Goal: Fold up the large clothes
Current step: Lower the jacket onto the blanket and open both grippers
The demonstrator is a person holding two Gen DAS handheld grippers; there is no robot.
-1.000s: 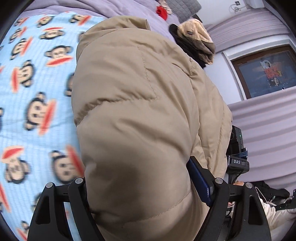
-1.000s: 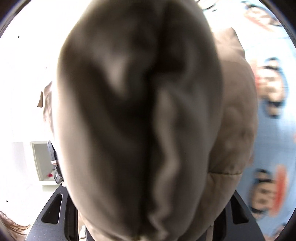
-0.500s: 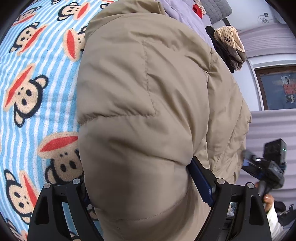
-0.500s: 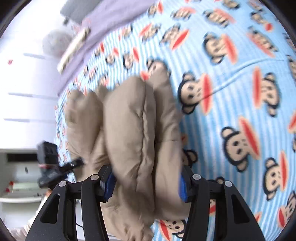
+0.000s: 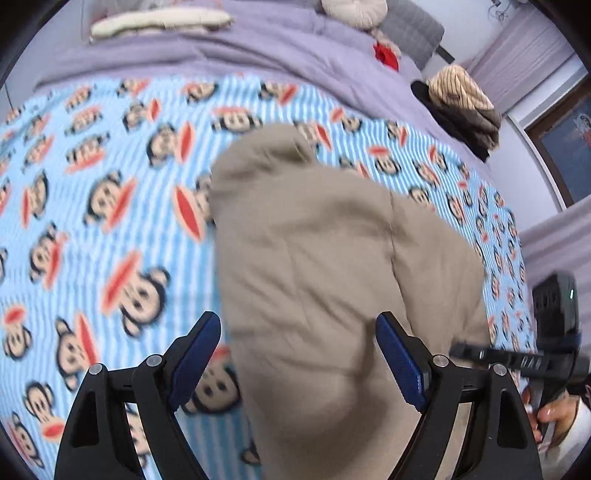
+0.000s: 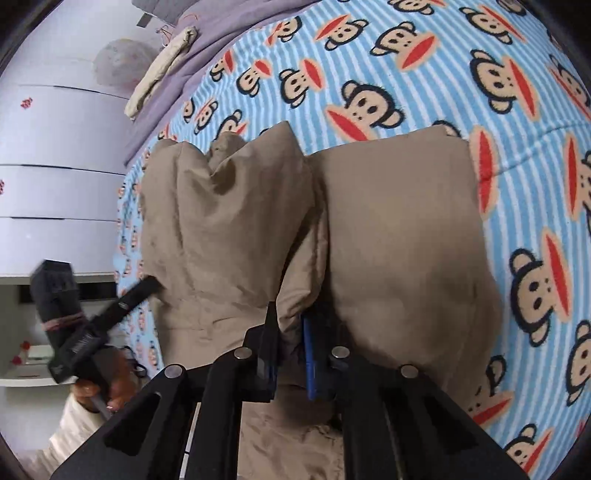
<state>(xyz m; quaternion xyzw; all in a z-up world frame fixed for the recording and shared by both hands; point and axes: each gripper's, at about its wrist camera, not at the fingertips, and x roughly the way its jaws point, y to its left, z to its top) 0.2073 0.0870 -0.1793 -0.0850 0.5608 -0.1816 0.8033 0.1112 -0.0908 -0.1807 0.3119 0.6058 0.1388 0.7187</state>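
Tan quilted puffer jacket (image 5: 325, 280) lies bunched on the blue-and-white striped blanket printed with monkey faces (image 5: 110, 192), near the blanket's front edge, filling the foreground of both wrist views. The left gripper (image 5: 299, 354) has its blue-padded jaws spread wide apart on either side of a bulging fold of the jacket; whether either pad touches the fabric cannot be told through the blur. In the right wrist view the right gripper (image 6: 290, 354) has its jaws drawn close together, clamped on a thin pinch of the jacket (image 6: 369, 240) where two puffy sections meet in a seam-like crease. The other gripper's black body shows at the side of each view, held in a hand with a pale sleeve (image 6: 99, 391). Past the jacket the monkey blanket (image 6: 424, 74) spreads out toward its far edge, where it meets a lilac bedspread (image 5: 221, 48). On that bedspread rest a long cream-coloured rolled cloth (image 5: 159, 22) toward the far left, a small red item (image 5: 386, 55), and a heap of dark clothing topped by a tan ribbed knit piece (image 5: 458, 96) toward the far right corner. A grey quilted cushion (image 5: 413, 26) sits at the far edge.
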